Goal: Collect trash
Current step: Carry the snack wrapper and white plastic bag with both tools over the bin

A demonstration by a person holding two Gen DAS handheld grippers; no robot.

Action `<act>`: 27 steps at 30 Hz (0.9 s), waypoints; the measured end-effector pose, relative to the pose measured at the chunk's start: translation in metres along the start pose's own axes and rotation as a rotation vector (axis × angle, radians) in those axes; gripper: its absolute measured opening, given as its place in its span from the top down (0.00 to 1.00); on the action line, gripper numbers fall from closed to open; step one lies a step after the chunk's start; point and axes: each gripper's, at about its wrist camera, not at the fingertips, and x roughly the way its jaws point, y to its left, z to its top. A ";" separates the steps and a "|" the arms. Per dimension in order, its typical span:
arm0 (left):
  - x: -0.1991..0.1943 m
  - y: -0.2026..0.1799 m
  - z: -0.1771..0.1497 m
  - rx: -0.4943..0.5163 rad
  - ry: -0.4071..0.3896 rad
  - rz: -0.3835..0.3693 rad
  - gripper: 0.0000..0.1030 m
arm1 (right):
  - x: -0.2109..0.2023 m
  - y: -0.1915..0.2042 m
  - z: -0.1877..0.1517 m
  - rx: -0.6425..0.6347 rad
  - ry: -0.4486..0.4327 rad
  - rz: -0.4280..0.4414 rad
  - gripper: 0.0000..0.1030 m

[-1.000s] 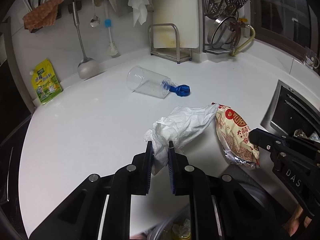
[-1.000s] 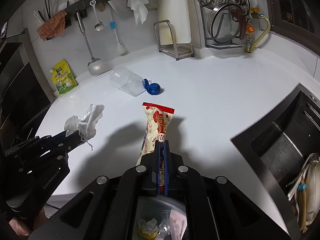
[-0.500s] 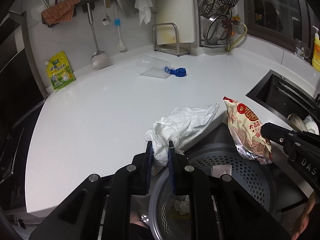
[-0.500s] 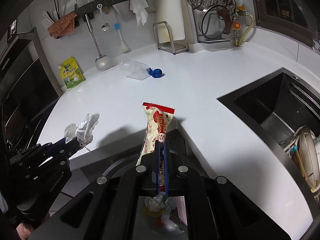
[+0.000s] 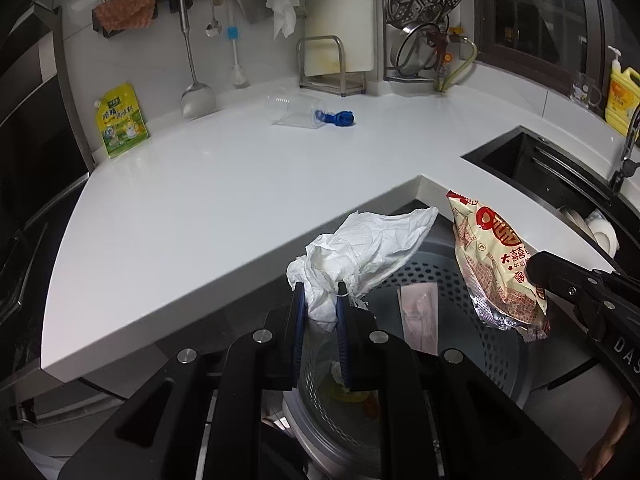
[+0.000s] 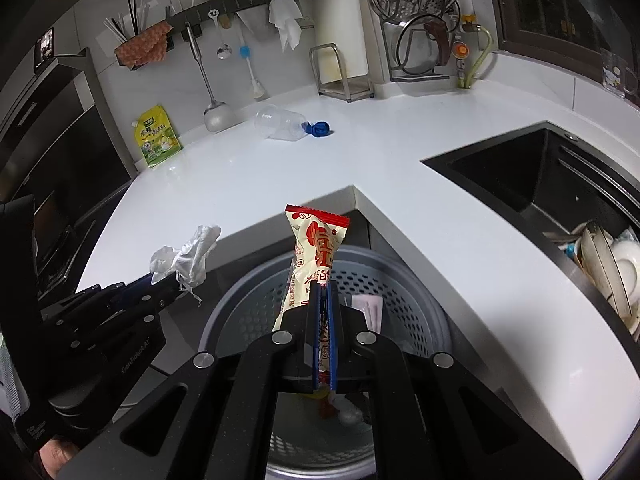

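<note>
The crumpled white tissue (image 5: 360, 256) is pinched between the narrow jaws of the left gripper (image 5: 319, 300), its loose end fanning up toward one o'clock above the open bin. The snack wrapper (image 6: 316, 264), cream and red with a silver end, is clamped flat between the almost touching jaws of the right gripper (image 6: 322, 300) and stands up toward twelve o'clock. Both pieces of trash hang over the perforated grey trash bin (image 6: 404, 300), which stands in the inner corner of the L-shaped white countertop (image 5: 240, 184), below its edge. In the left wrist view the wrapper (image 5: 496, 268) hangs at three o'clock of the tissue, apart from it; in the right wrist view the tissue (image 6: 186, 256) sits at nine o'clock of the wrapper.

Inside the bin lie scraps of paper (image 6: 348, 412), something yellow, and a pale flat packet (image 5: 418, 316) leaning against the wall. Nothing lies between the held trash and the bin's mouth.

Farther out on the countertop, toward twelve o'clock, a clear plastic cup (image 5: 294, 110) lies on its side with a blue crumpled item (image 5: 338, 117) at its mouth. At ten o'clock a yellow-green pouch (image 5: 120, 120) leans against the wall, with a ladle (image 5: 196, 92), a spoon and a brush hanging from a rail above. A dark sink (image 6: 552, 184) with dishes (image 6: 612, 268) lies at three o'clock, and a yellow soap bottle (image 5: 622, 96) stands beyond it.
</note>
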 end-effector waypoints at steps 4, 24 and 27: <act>-0.002 -0.003 -0.010 0.000 0.013 -0.013 0.85 | -0.003 -0.005 -0.014 0.016 0.018 -0.003 0.97; 0.021 -0.009 -0.030 0.003 0.103 -0.062 0.85 | 0.017 -0.010 -0.036 0.038 0.086 0.004 0.97; 0.024 -0.010 -0.031 0.007 0.112 -0.067 0.84 | 0.021 -0.010 -0.037 0.038 0.094 0.002 0.97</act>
